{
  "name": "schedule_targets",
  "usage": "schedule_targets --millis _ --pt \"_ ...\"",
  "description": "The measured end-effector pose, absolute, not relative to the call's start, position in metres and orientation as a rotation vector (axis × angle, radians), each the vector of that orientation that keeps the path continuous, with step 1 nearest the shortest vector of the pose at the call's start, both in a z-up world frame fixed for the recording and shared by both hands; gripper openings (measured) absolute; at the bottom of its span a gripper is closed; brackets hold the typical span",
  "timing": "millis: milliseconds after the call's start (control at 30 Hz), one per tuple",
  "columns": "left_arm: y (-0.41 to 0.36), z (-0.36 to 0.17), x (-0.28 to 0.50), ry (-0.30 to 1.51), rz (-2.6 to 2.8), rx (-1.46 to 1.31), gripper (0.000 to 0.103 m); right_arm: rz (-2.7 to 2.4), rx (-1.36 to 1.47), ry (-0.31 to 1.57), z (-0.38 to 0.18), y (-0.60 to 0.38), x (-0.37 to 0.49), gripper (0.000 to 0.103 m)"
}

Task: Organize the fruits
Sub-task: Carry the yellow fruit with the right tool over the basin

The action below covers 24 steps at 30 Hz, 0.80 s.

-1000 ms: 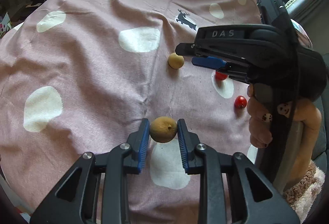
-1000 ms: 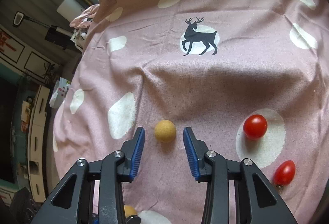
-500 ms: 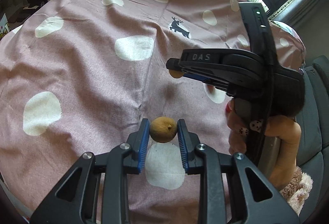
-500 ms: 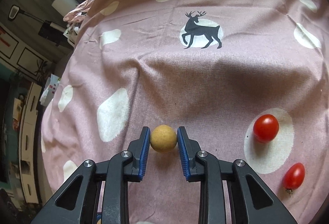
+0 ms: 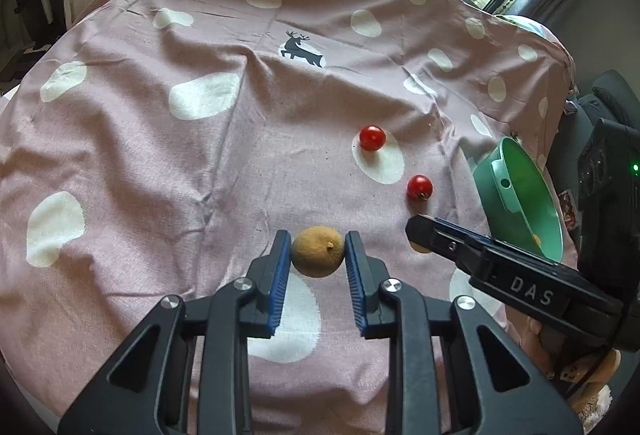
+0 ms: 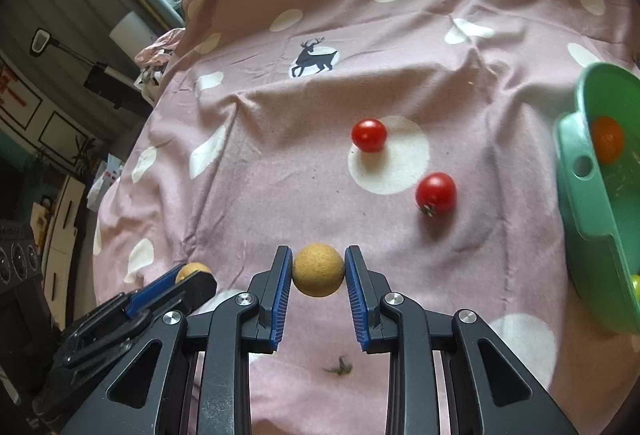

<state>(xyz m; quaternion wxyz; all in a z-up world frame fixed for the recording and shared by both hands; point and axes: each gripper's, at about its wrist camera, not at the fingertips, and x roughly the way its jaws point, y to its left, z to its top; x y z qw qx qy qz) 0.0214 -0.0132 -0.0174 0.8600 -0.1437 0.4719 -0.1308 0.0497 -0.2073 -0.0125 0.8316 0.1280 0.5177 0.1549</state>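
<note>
A: Blue ribbed pads of your left gripper (image 5: 318, 255) press on both sides of a brownish-yellow fruit with a small stem nub (image 5: 318, 252); the jaws are clenched on it, and it sits right at the fingertips, above the pink spotted cloth (image 5: 160, 163).

B: And the right gripper (image 6: 318, 270)?

A: It is likewise clamped, here on a round tan fruit (image 6: 318, 269) with a finely pitted skin, held between the pad tips. In the left wrist view you see this gripper from the side, to the right of your left fingertips, with a little of its fruit showing beneath its tip.

B: Where do the remaining fruits lie?

A: Ahead and to the right of the right gripper's tips rest two red cherry tomatoes. The nearer tomato (image 6: 436, 193) lies on bare pink cloth with its stem end turned toward you; the farther tomato (image 6: 369, 135) sits at the edge of a white spot. The two are apart from each other and from both grippers.

B: And the container?

A: A green bowl (image 6: 588, 203) stands at the far right of the right gripper, tilted so that its opening faces the camera. Inside it you can see an orange fruit (image 6: 608, 139) and, lower down, a sliver of something yellow-green that is too cut off to identify. In the left wrist view the same bowl lies beyond the right gripper's body.
</note>
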Motion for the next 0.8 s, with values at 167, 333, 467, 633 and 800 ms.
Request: schedule_targets --millis 167,333,467,633,800 --pt "-0.025 -0.021 0.021 0.986 -0.27 -0.266 0.027 0.288 0.313 1.061 -0.011 -0.227 0.034 0.029" --pt "-0.034 -0.02 0.018 0.962 -0.258 -0.24 0.027 0.247 0.314 1.042 -0.012 -0.236 0.032 0.029" --pt "-0.043 -0.015 0.017 0.949 -0.264 -0.231 0.027 0.274 0.339 1.029 -0.007 -0.242 0.031 0.029" --pt "-0.061 0.001 0.014 0.912 -0.278 -0.219 0.027 0.266 0.346 0.986 0.007 -0.256 0.025 0.029" --pt "-0.08 0.018 0.013 0.88 -0.301 -0.21 0.027 0.264 0.38 0.927 0.024 -0.278 0.017 0.029"
